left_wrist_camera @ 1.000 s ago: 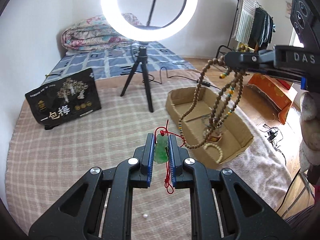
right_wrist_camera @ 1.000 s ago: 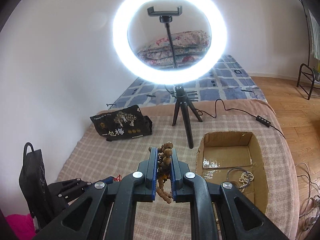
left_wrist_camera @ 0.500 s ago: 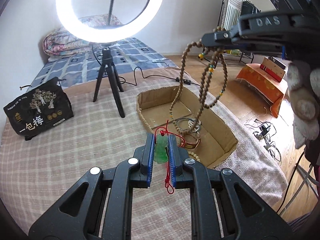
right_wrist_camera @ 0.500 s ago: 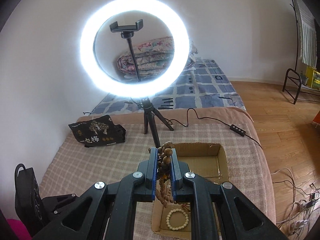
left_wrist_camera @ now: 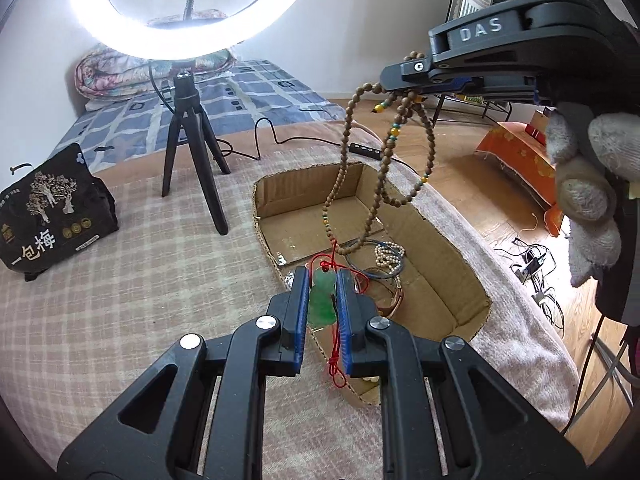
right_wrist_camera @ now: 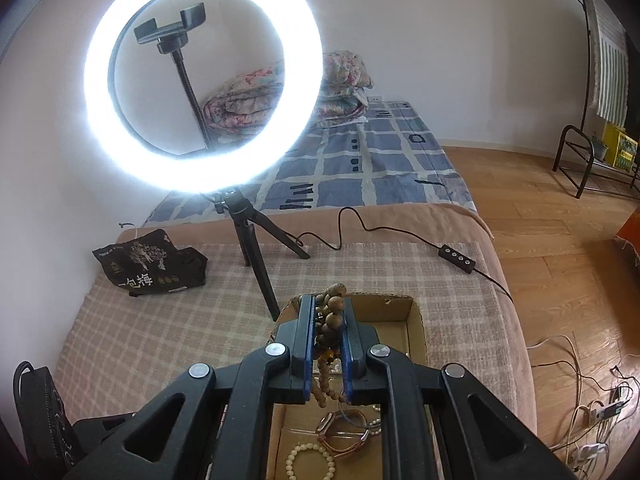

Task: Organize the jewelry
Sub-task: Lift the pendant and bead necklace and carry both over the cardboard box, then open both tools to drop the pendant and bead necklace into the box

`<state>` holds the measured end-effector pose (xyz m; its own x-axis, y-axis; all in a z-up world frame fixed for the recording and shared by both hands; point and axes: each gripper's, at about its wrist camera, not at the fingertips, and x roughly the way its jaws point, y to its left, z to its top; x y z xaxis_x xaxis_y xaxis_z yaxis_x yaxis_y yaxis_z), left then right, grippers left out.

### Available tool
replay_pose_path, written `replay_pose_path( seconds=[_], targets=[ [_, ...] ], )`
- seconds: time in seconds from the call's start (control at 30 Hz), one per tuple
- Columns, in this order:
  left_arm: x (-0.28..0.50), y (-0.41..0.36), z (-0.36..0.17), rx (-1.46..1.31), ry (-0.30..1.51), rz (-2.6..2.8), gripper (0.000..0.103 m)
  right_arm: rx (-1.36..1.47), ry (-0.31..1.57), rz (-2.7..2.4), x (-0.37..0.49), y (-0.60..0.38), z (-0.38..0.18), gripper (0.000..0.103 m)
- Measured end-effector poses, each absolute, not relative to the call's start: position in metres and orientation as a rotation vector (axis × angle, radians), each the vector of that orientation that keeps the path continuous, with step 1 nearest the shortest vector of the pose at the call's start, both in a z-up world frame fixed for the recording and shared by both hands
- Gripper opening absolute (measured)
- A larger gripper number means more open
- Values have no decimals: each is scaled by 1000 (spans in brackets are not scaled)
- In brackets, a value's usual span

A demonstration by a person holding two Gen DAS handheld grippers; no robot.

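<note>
My left gripper (left_wrist_camera: 323,280) is shut on a green jade pendant (left_wrist_camera: 321,298) with a red cord (left_wrist_camera: 336,364), held over the near left edge of an open cardboard box (left_wrist_camera: 444,240). My right gripper (right_wrist_camera: 327,312) is shut on a long wooden bead necklace (right_wrist_camera: 333,316); in the left wrist view the necklace (left_wrist_camera: 384,168) hangs in loops from that gripper (left_wrist_camera: 404,76) above the box. In the box lie a pearl strand (left_wrist_camera: 388,254), a watch (right_wrist_camera: 340,428) and a white bead bracelet (right_wrist_camera: 310,462).
A lit ring light on a black tripod (left_wrist_camera: 192,148) stands left of the box on the checked blanket (left_wrist_camera: 140,280). A black printed bag (left_wrist_camera: 48,216) lies at far left. A cable with an inline switch (right_wrist_camera: 458,260) runs behind the box. Wood floor lies to the right.
Both grippers have moved toward the box with their loads. The necklace now hangs over the box interior, and the pendant has come to the box's near edge.
</note>
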<state>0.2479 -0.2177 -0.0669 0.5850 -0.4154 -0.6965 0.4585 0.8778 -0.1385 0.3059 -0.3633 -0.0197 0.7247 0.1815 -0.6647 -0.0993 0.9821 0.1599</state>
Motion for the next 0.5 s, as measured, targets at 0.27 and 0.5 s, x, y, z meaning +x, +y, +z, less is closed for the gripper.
replay_pose_path(
  seconds=[0.27,0.5],
  targets=[
    [250,-233,-76,70,814,-535,12,138,794,165,331,-365,-49,9],
    [248,-240,-77,73,828,-560,12,131,828,192,335,-362,-65,23]
  ],
)
